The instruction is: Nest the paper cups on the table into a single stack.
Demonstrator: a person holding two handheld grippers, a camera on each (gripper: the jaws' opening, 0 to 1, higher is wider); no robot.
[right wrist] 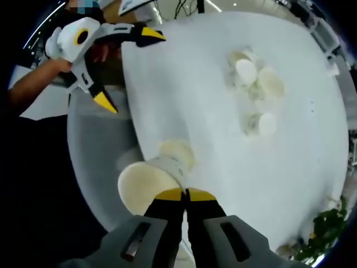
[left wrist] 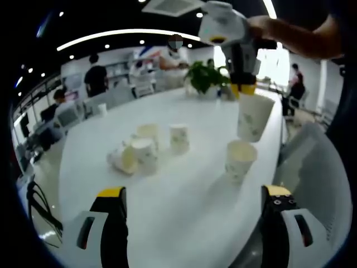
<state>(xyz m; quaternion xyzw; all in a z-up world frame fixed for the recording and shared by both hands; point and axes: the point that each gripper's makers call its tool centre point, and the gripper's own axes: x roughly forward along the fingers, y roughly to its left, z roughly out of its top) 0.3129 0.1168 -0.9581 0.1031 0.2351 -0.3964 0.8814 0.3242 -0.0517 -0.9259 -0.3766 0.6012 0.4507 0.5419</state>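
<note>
Now the right hand-held gripper (right wrist: 184, 194), pinching a white patterned paper cup (left wrist: 254, 116) by its rim, hangs just above an upright white paper cup (left wrist: 240, 159) near the white counter (left wrist: 184, 201) edge, so lowering it squarely inside looks next, while the left hand-held gripper (left wrist: 195, 204) waits spread wide, holding nothing.

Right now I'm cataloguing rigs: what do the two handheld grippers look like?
The left gripper and right gripper share one design: white-grey bodies, black jaws with yellow tips. In the right gripper view, the left gripper's white body carries a yellow-ringed round mark. The person's sleeve is dark.
</note>
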